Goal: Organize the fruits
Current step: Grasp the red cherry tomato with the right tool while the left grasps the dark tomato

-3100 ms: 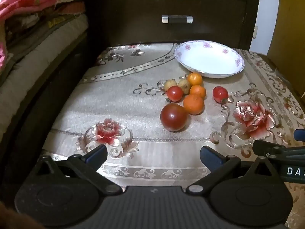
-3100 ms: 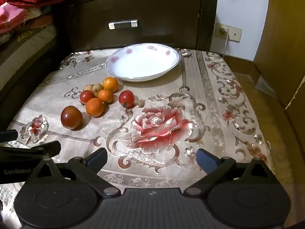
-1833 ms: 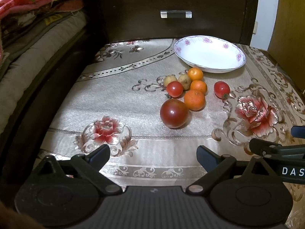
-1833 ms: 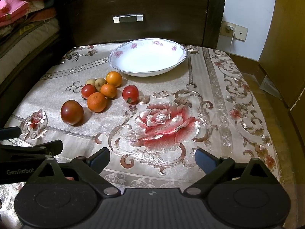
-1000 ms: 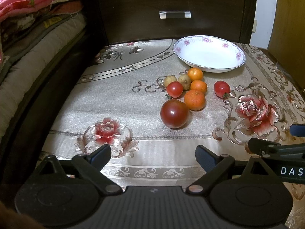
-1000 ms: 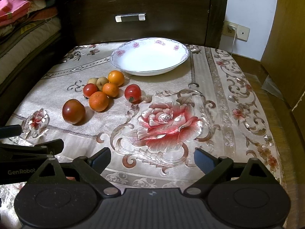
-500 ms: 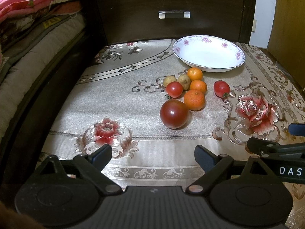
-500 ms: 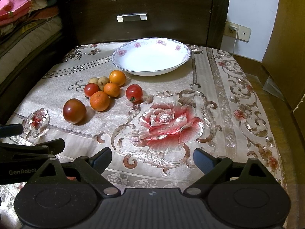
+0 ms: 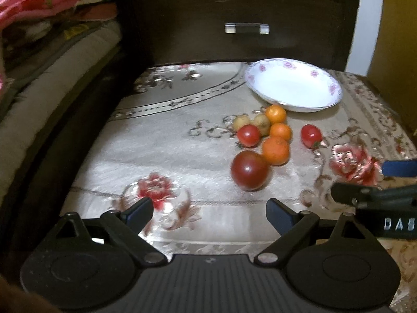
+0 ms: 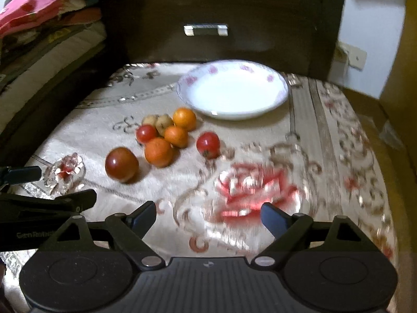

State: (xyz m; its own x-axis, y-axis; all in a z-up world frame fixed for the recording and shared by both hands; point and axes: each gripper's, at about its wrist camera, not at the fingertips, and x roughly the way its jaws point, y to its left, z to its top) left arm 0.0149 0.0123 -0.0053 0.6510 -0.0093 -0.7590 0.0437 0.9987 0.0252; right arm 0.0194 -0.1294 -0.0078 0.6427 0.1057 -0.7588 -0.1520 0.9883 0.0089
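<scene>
Fruits sit loose on the tablecloth (image 9: 166,156) mid-frame, just below the empty white bowl (image 9: 293,88) at upper right. Start with the big dark tomato (image 9: 249,170), nearest and apart from the oranges (image 9: 275,150), then the small tomatoes (image 9: 311,135). Left gripper (image 9: 209,212) and right gripper (image 10: 208,215) both gape wide, holding nothing; centre the jaws, squeeze gently.

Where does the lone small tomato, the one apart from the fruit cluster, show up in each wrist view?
Left wrist: the lone tomato sits right of centre, to the right of the cluster.
Right wrist: the lone tomato sits near the middle, again right of the cluster.
Shared landmark: the white plate lies beyond it in both views, and nothing lies on it.
</scene>
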